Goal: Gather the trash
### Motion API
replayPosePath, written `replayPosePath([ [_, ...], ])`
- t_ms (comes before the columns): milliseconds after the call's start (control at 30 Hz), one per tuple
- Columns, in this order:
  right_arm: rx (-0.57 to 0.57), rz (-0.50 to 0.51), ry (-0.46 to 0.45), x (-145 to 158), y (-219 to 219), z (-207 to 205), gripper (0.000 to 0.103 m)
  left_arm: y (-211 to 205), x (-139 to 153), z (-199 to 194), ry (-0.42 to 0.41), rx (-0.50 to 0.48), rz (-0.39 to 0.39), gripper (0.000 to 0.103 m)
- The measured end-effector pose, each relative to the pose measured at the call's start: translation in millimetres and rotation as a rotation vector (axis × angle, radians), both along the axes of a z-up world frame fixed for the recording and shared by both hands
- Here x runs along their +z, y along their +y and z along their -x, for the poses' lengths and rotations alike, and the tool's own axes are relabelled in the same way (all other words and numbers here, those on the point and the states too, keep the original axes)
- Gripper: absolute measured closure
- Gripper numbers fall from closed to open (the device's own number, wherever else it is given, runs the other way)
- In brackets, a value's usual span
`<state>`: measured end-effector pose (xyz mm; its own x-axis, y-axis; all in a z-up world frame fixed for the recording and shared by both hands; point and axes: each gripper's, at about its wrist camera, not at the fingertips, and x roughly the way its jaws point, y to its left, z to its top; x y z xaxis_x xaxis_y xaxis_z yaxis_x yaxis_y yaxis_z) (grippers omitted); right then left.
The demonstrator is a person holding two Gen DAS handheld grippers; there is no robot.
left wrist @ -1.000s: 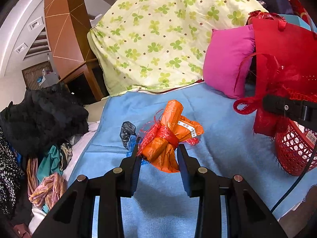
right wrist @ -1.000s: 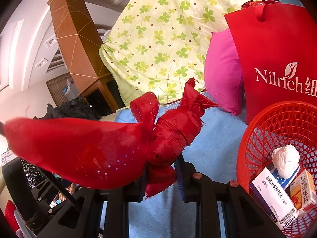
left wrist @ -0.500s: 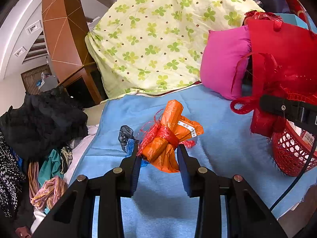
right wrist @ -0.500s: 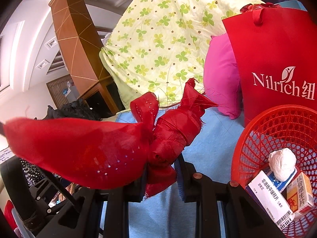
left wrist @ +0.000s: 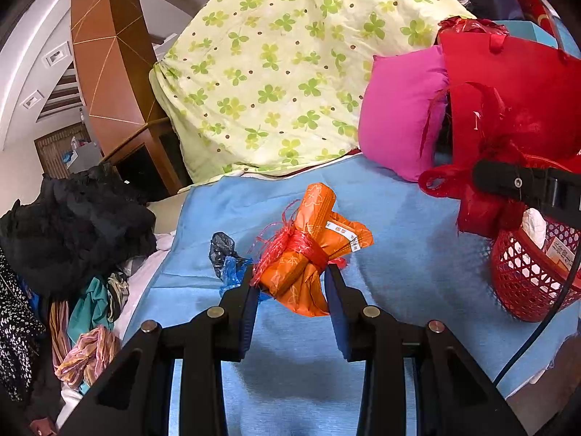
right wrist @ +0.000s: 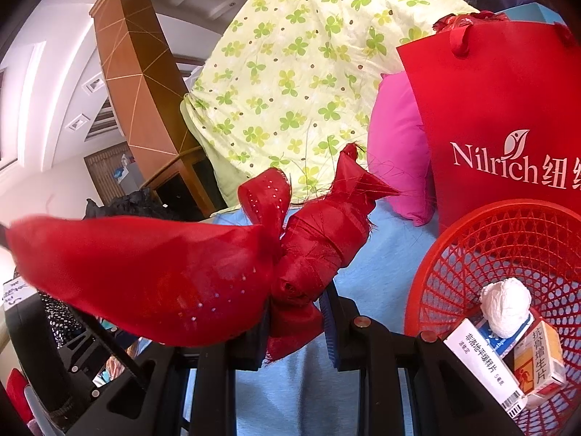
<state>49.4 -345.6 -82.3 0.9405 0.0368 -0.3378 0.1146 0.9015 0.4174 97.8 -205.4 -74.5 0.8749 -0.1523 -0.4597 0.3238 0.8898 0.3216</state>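
Gripping orange wrapper bundle mid-bed: left claw. Right claw clamped on red ribbon beside red basket.

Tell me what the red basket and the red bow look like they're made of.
Basket: looks like moulded plastic, glossy, with an open lattice wall. Bow: seems sheer woven ribbon fabric, slightly shiny, with frayed threads at its cut ends and small pale dots.

Both wrist fisheyes look forward and slightly down along their own fingers, close over the blue bedspread, sharing the clover quilt, pink pillow and red basket.
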Motion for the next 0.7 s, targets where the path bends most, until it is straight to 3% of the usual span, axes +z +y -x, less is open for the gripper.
replayPosePath([
  [700,-0.083,-0.02,-0.026,2.2,-48.0,29.9,0.077,-38.0,-1.6,12.8,0.03,-0.084,-0.003,0.065],
])
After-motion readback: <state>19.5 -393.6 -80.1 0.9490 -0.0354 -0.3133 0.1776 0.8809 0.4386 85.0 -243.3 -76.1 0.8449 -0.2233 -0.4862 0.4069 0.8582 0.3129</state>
